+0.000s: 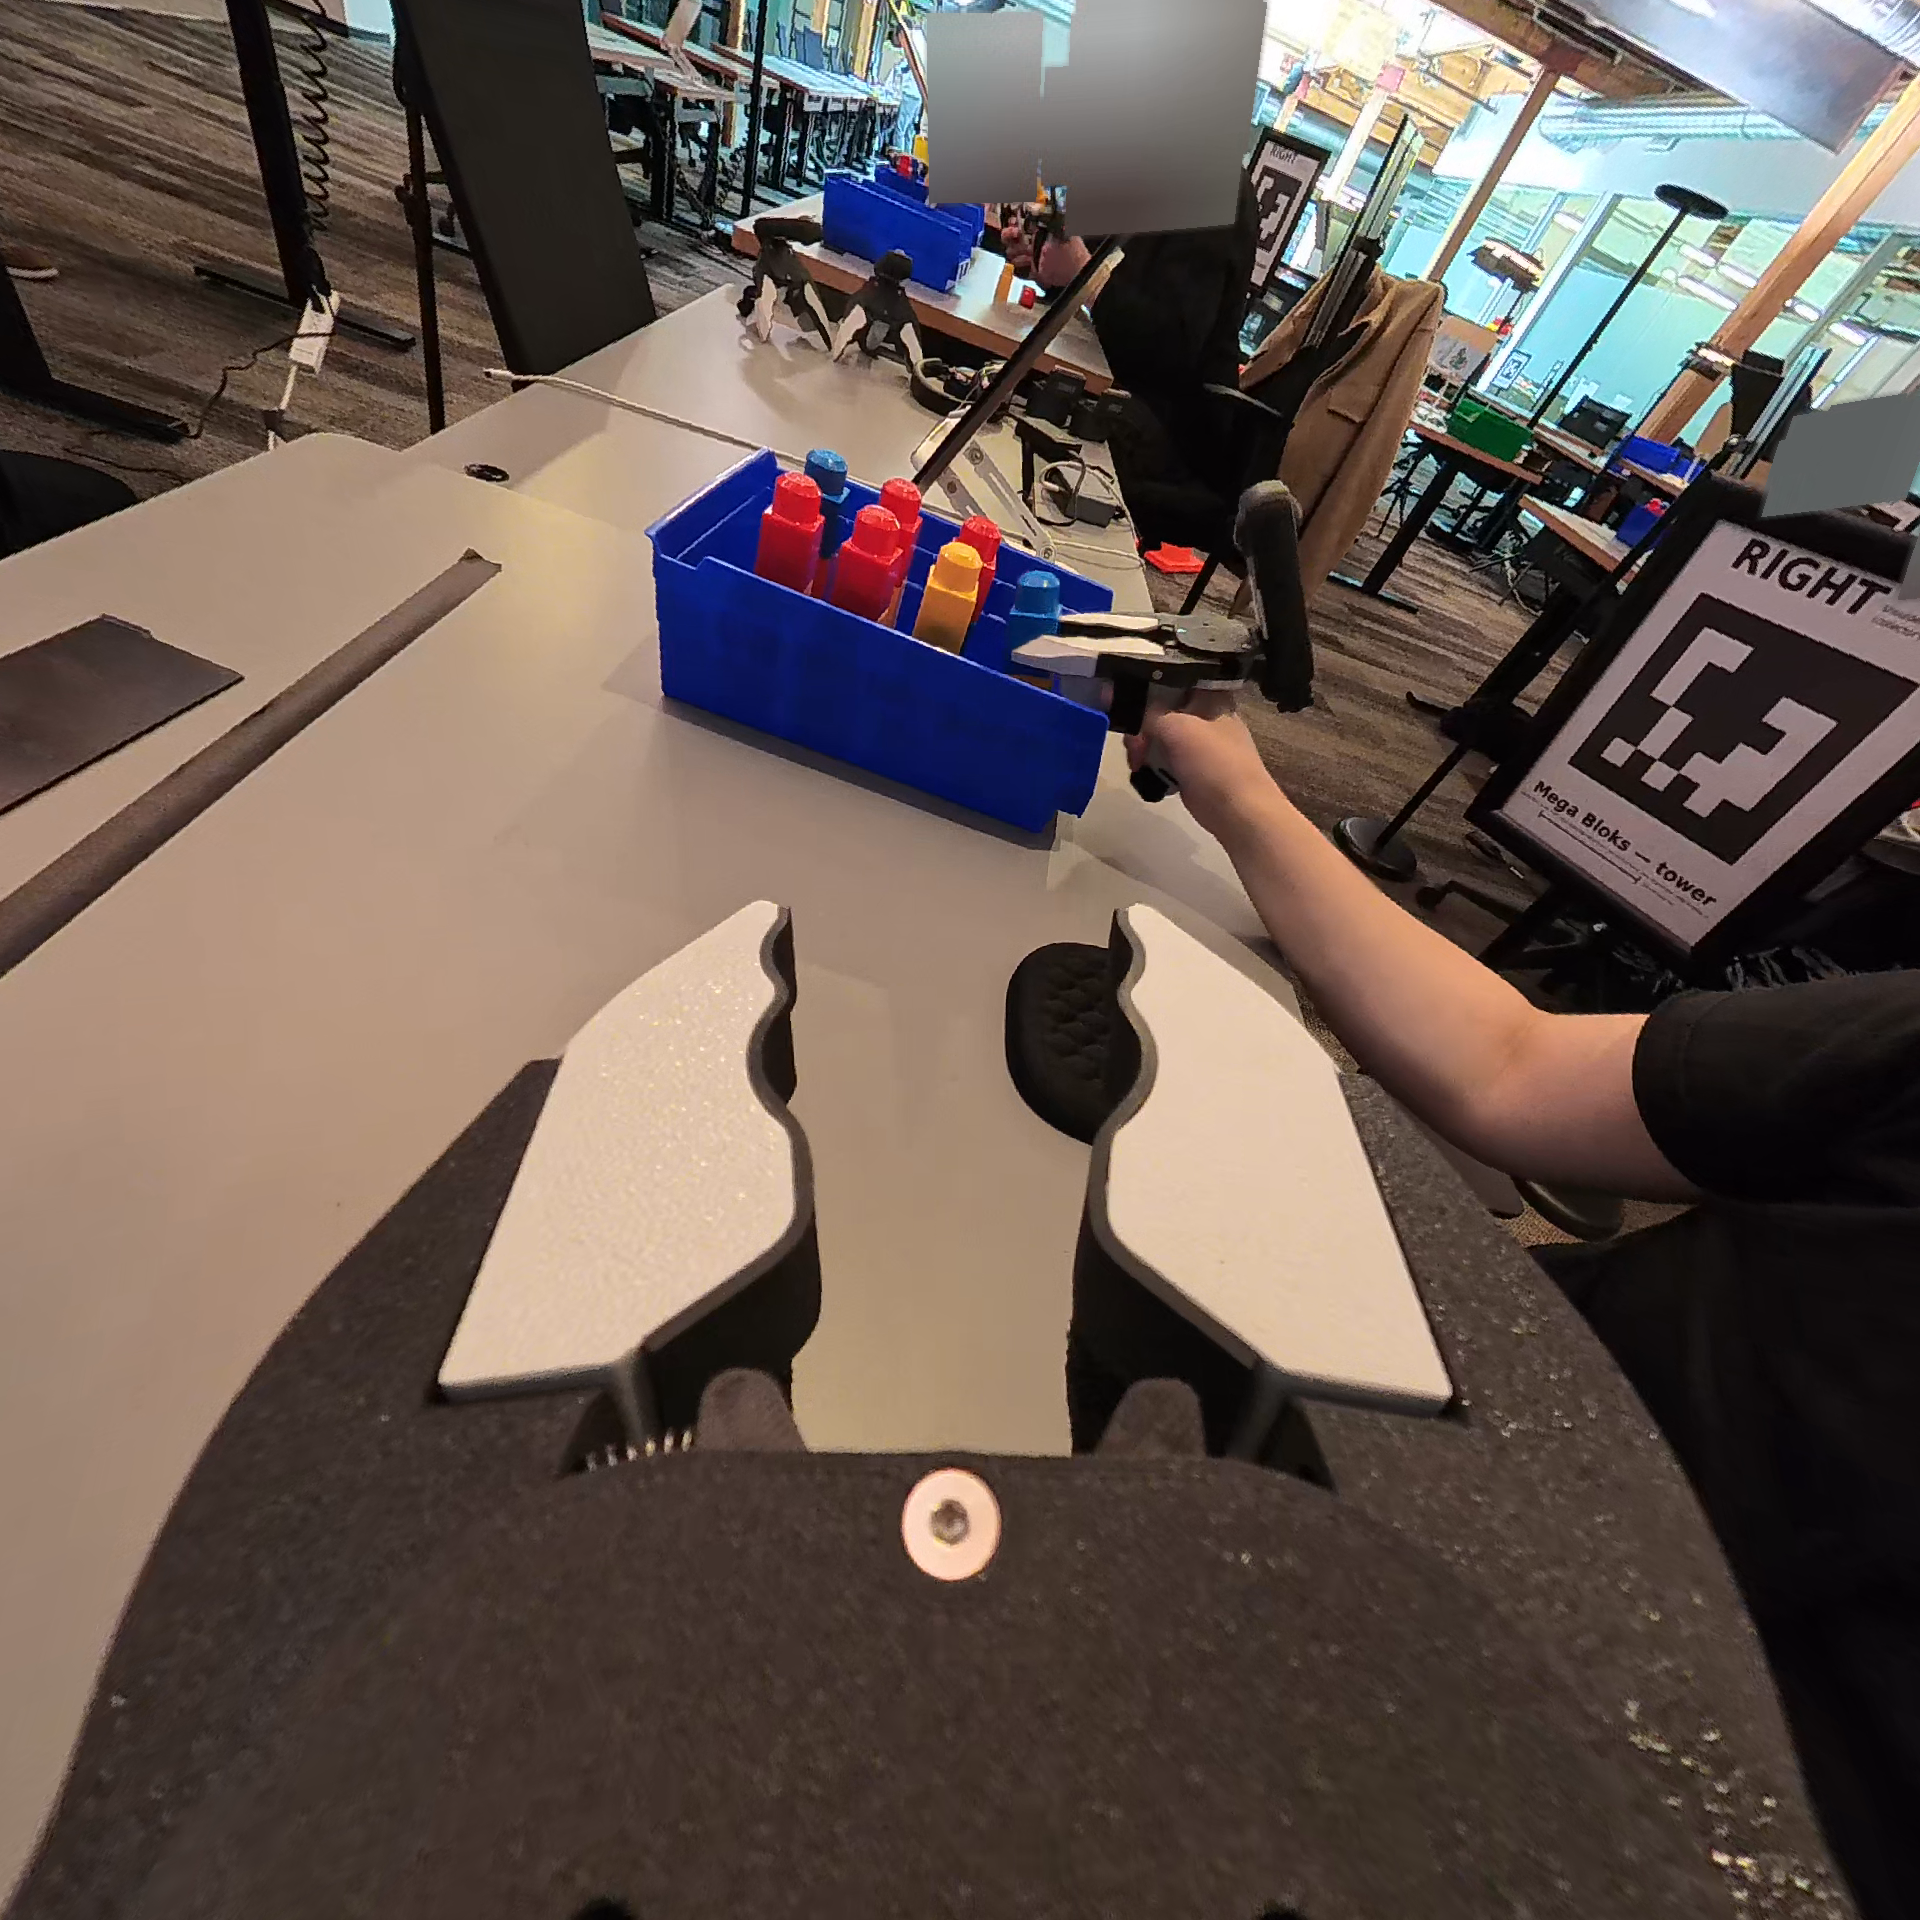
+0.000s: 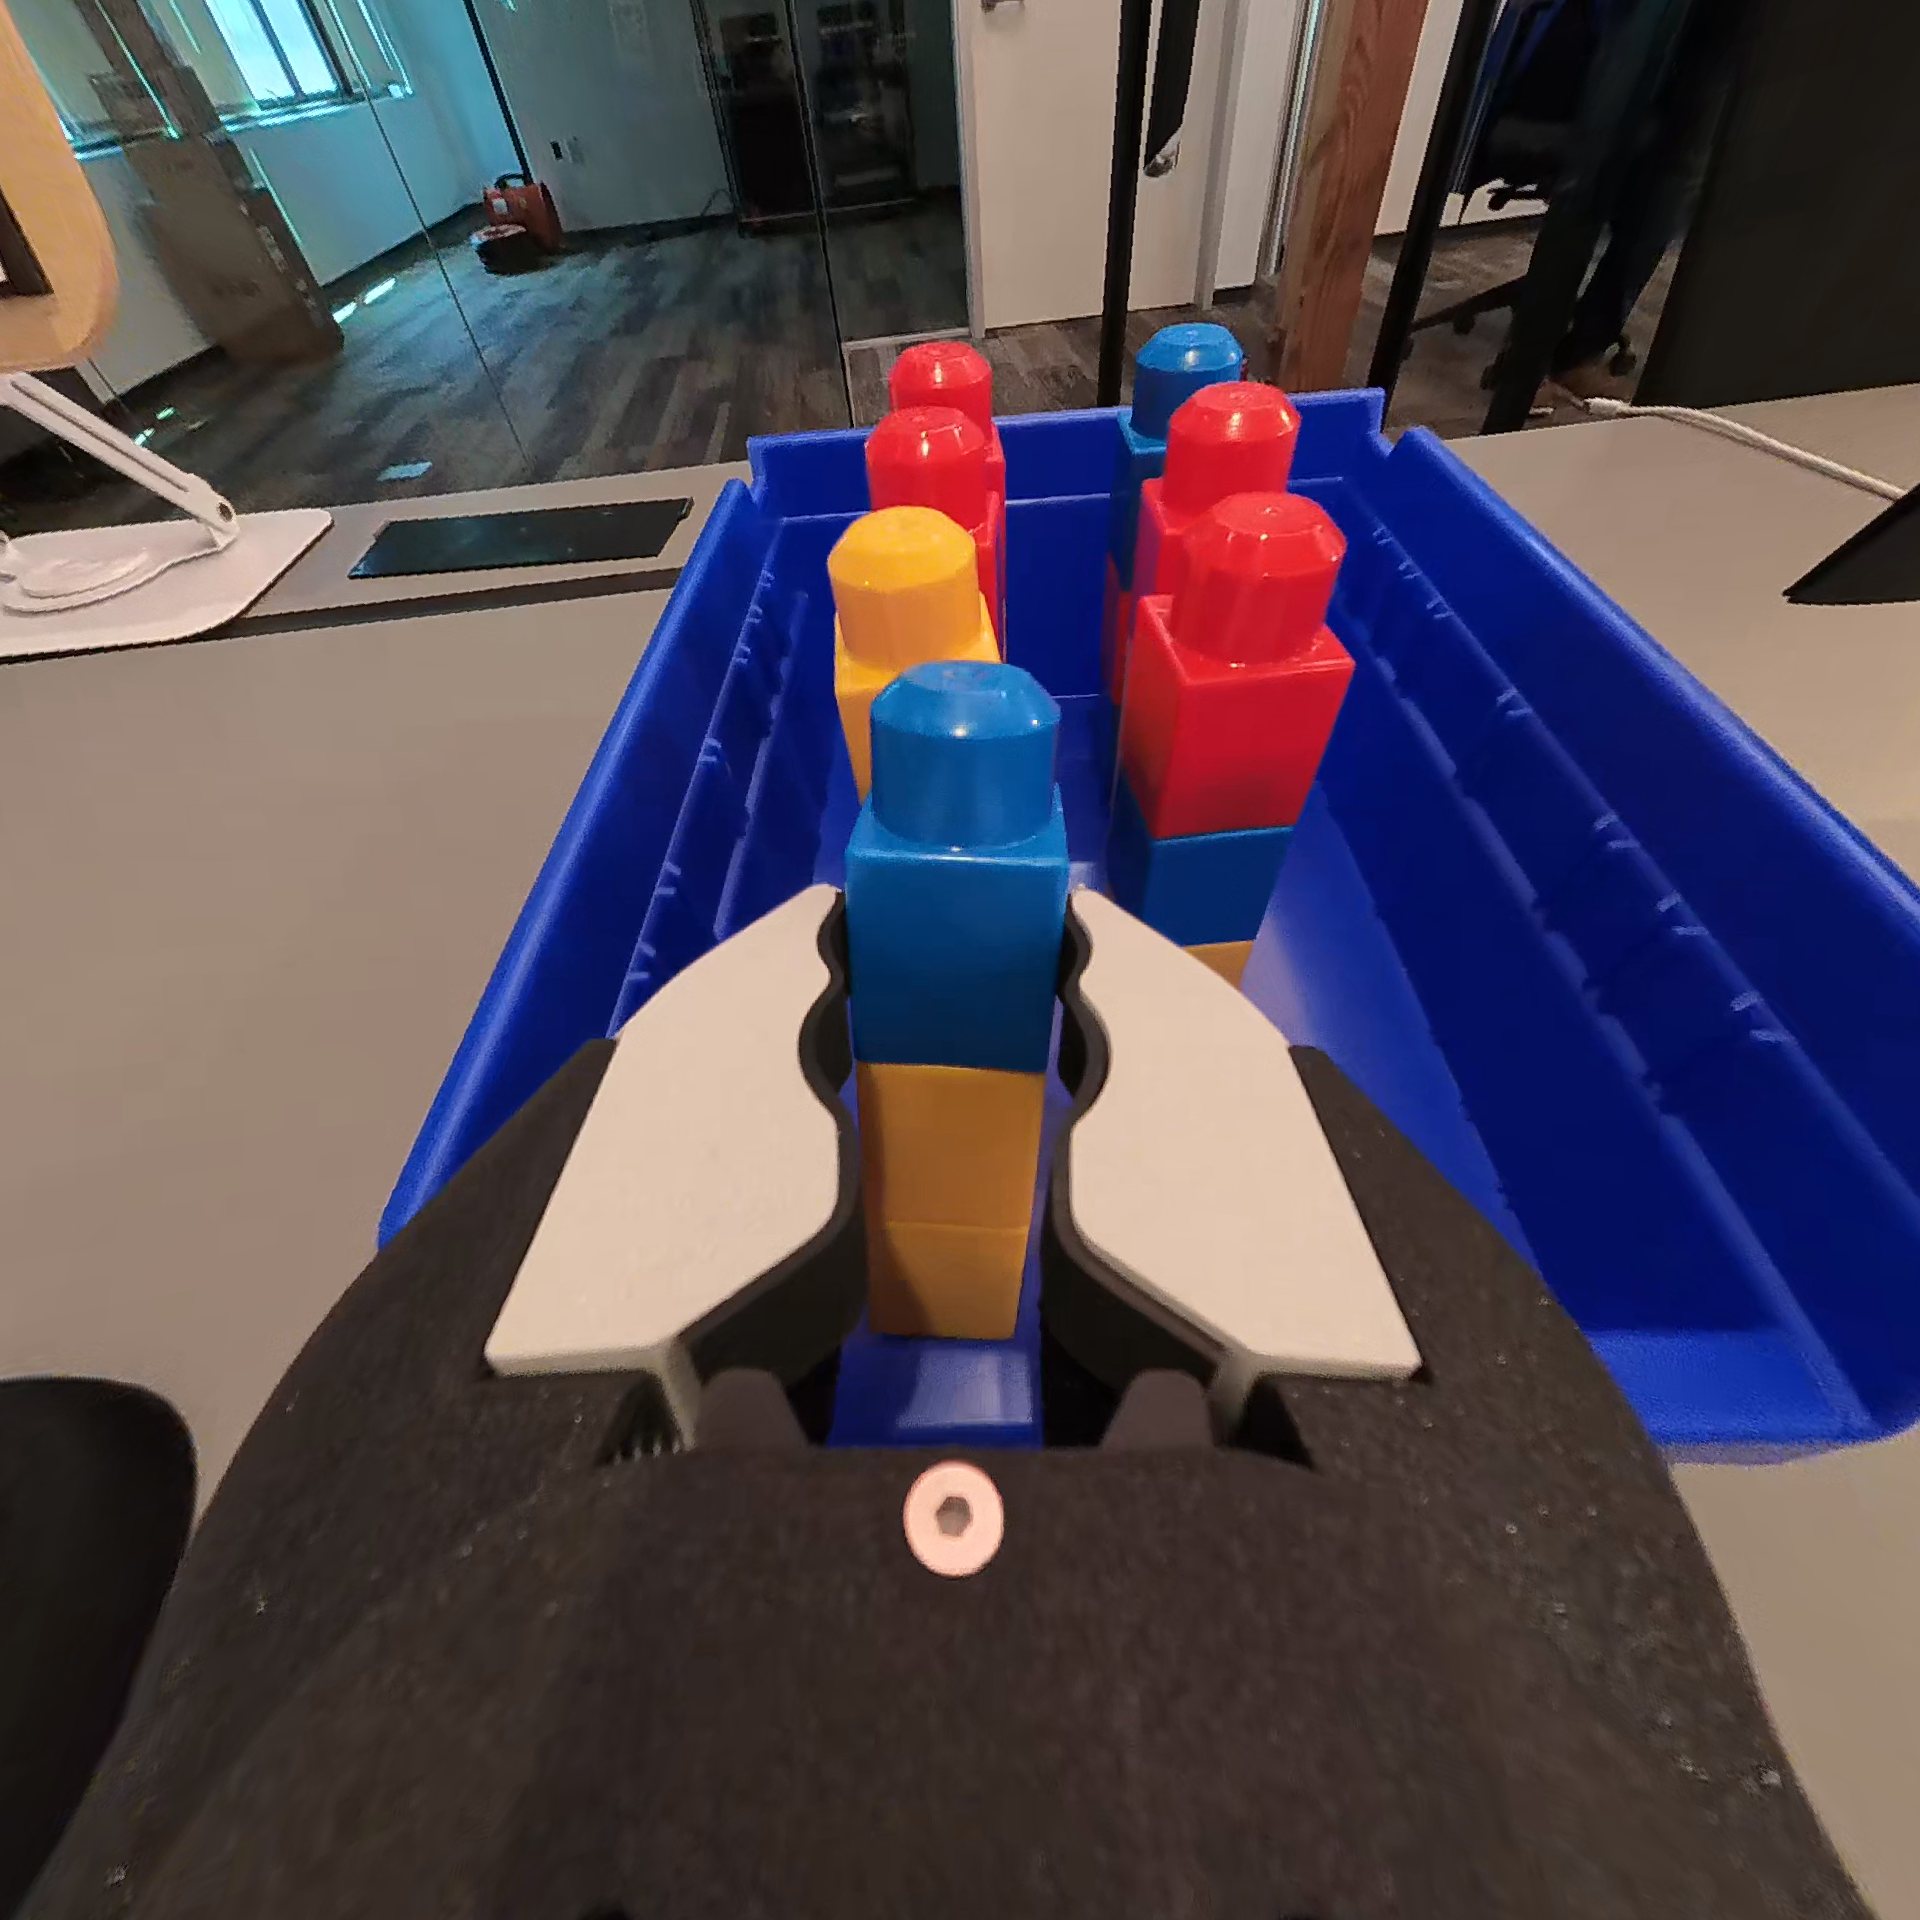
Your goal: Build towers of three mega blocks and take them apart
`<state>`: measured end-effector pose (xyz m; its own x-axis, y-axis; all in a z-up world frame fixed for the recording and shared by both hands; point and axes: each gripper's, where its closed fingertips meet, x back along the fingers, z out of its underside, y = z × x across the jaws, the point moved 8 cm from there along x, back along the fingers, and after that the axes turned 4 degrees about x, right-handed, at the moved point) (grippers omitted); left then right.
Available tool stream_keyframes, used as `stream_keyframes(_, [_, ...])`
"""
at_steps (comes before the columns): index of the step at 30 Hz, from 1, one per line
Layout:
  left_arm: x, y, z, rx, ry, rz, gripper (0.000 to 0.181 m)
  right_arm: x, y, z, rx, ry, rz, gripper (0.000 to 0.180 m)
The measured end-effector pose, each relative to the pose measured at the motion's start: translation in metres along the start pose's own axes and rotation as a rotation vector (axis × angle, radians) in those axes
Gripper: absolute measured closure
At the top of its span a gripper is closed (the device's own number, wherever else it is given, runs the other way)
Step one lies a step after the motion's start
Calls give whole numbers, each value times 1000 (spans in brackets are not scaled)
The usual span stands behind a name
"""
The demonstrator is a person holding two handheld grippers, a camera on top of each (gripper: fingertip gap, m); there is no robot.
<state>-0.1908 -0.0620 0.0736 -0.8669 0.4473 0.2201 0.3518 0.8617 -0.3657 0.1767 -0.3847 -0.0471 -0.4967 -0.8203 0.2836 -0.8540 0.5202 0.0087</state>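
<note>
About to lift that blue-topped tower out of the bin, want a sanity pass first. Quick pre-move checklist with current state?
1. Right gripper around the blue top block of the nearest tower: ok, a finger on each side.
2. Firm contact on the block: cannot tell; the pads look touching or nearly so.
3. Tower complete: ok, blue over two yellow blocks.
4. Clearance from the red-topped tower alongside: ok, a gap shows.
5. Left gripper free: ok, open over bare table, holding nothing.
6. Blue bin flat on table: ok.
</note>
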Motion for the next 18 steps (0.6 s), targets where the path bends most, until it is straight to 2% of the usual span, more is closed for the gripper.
stream_keyframes(15, [-5, -2, 4, -3, 40, 14, 124, 20, 8, -3, 39, 209, 25, 143])
stream_keyframes(18, [-5, -3, 3, -7, 40, 15, 124, 18, 8, -5, 54, 179, 18, 143])
